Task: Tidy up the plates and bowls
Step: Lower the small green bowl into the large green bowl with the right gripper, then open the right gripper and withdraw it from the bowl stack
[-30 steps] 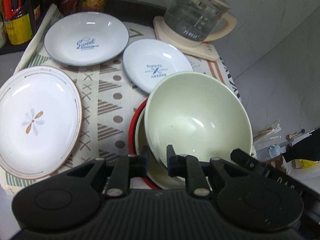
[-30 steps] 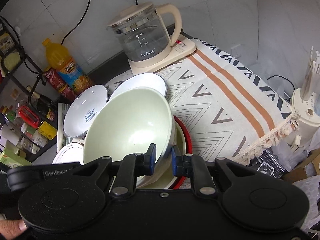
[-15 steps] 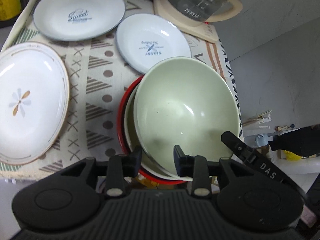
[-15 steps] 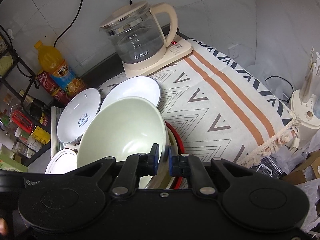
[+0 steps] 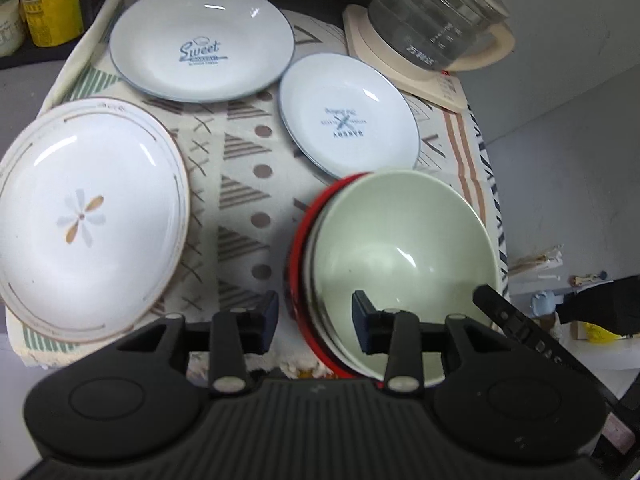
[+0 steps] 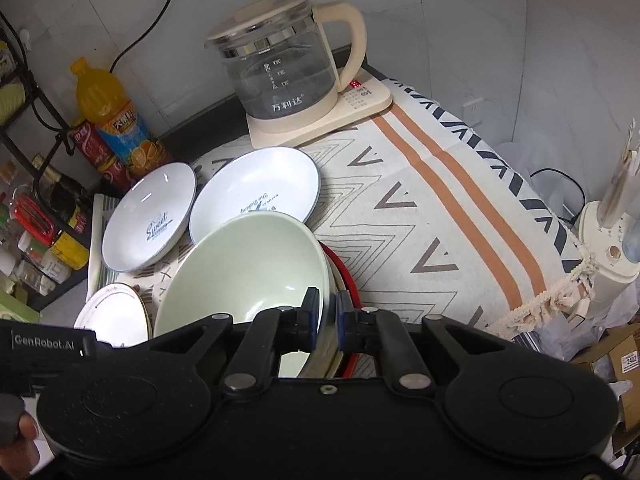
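Bowls sat nested: our right gripper (image 6: pixel 329 316) pinched the rim of the pale green ceramic bowl (image 6: pixel 248 276) atop the red-rimmed bowl (image 5: pixel 298 248). Our left gripper (image 5: pixel 315 312), just opening, straddled both rims without pressing.

Pale tiled wall (image 6: pixel 460 20) behind the glass kettle (image 6: pixel 280 68); patterned cloth (image 6: pixel 420 216) covers the bench beneath it

Glass kettle (image 6: pixel 280 68), juice bottle (image 6: pixel 114 120), patterned cloth (image 6: pixel 420 216)
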`<control>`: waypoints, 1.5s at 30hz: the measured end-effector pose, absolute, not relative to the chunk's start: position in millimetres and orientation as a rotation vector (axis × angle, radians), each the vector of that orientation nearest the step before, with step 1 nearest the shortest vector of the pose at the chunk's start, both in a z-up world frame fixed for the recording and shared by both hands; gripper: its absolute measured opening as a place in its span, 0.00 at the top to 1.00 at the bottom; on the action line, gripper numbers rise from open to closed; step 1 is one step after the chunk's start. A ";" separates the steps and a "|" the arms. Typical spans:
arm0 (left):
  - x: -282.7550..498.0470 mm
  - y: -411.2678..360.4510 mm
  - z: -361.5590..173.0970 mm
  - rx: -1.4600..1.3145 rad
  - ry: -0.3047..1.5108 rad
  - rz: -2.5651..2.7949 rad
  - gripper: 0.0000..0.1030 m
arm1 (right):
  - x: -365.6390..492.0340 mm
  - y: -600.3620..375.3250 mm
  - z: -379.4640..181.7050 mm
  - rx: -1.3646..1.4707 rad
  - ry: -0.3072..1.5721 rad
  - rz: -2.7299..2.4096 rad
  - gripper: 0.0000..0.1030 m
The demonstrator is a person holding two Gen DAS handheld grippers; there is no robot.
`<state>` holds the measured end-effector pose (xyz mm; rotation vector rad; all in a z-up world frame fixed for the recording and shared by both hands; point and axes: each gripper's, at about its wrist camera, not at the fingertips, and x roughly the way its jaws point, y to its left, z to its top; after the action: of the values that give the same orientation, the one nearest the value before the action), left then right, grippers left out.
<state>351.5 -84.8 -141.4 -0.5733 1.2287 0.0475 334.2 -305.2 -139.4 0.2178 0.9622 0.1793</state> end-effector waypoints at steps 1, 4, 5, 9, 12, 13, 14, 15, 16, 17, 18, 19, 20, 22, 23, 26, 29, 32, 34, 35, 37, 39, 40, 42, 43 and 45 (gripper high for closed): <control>353.1 -84.6 -143.1 -0.566 1.229 0.054 0.64 | 334.7 -305.8 -139.7 0.218 0.965 0.180 0.88; 358.1 -84.3 -148.7 -0.540 1.225 0.071 0.64 | 335.2 -307.5 -138.7 0.219 0.969 0.184 0.86; 358.8 -83.8 -149.6 -0.538 1.222 0.077 0.64 | 334.9 -308.4 -137.7 0.219 0.965 0.186 0.86; 361.3 -80.7 -152.1 -0.519 1.211 0.100 0.63 | 333.8 -314.5 -131.5 0.243 0.952 0.189 0.86; 362.3 -80.2 -153.2 -0.514 1.209 0.097 0.63 | 331.4 -314.7 -126.2 0.217 0.919 0.197 0.87; 362.9 -80.6 -153.0 -0.509 1.207 0.098 0.63 | 331.6 -313.7 -126.8 0.205 0.918 0.208 0.88; 363.3 -81.4 -153.0 -0.505 1.206 0.100 0.63 | 332.6 -312.9 -129.2 0.203 0.929 0.215 0.90; 363.7 -82.1 -152.8 -0.500 1.206 0.102 0.63 | 333.5 -313.0 -132.5 0.210 0.942 0.215 0.91; 363.8 -82.8 -152.2 -0.494 1.203 0.102 0.63 | 333.9 -312.9 -135.6 0.213 0.951 0.213 0.92; 363.5 -83.1 -151.2 -0.491 1.198 0.099 0.63 | 333.2 -312.5 -137.3 0.210 0.952 0.211 0.92; 362.8 -83.2 -149.9 -0.492 1.190 0.094 0.63 | 332.5 -311.6 -138.9 0.200 0.952 0.210 0.92; 362.0 -83.3 -148.6 -0.493 1.183 0.086 0.61 | 331.6 -310.3 -139.8 0.188 0.953 0.210 0.92; 361.3 -83.5 -147.6 -0.492 1.178 0.081 0.59 | 330.7 -310.4 -140.3 0.186 0.956 0.209 0.92; 359.5 -84.0 -145.5 -0.486 1.171 0.080 0.50 | 329.5 -310.1 -140.4 0.195 0.965 0.204 0.92; 357.9 -84.1 -143.9 -0.480 1.163 0.080 0.49 | 328.8 -309.6 -139.5 0.195 0.968 0.199 0.92; 352.1 -83.6 -137.8 -0.456 1.128 0.081 0.42 | 326.6 -307.3 -132.5 0.202 0.953 0.200 0.81; 344.9 -84.0 -130.2 -0.393 1.081 0.097 0.41 | 320.8 -297.8 -120.8 0.173 0.901 0.210 0.37; 334.7 -79.4 -123.0 -0.366 1.035 0.126 0.39 | 313.7 -286.6 -110.5 0.137 0.848 0.223 0.19; 326.8 -72.4 -118.1 -0.384 1.010 0.145 0.37 | 311.5 -282.0 -107.5 0.140 0.834 0.231 0.11; 322.7 -68.5 -115.7 -0.396 0.997 0.152 0.36 | 309.6 -280.0 -106.0 0.149 0.823 0.236 0.09; 314.2 -61.1 -112.1 -0.419 0.967 0.153 0.29 | 305.6 -275.9 -104.0 0.167 0.809 0.247 0.01; 306.6 -54.6 -109.4 -0.429 0.950 0.152 0.24 | 301.8 -269.9 -103.9 0.164 0.808 0.268 0.00; 302.8 -51.5 -108.8 -0.430 0.944 0.152 0.24 | 299.7 -266.1 -104.3 0.159 0.811 0.278 0.00; 296.1 -47.1 -108.3 -0.419 0.935 0.148 0.24 | 295.2 -259.0 -105.2 0.151 0.812 0.284 0.00; 293.1 -45.0 -108.3 -0.411 0.934 0.144 0.21 | 292.2 -255.6 -105.1 0.148 0.809 0.283 0.00; 285.5 -39.6 -108.5 -0.404 0.935 0.137 0.19 | 287.6 -249.9 -105.2 0.147 0.804 0.288 0.00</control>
<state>285.5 -39.6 -108.5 -0.4045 0.9349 0.1372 287.6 -249.9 -105.2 0.1472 0.8043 0.2881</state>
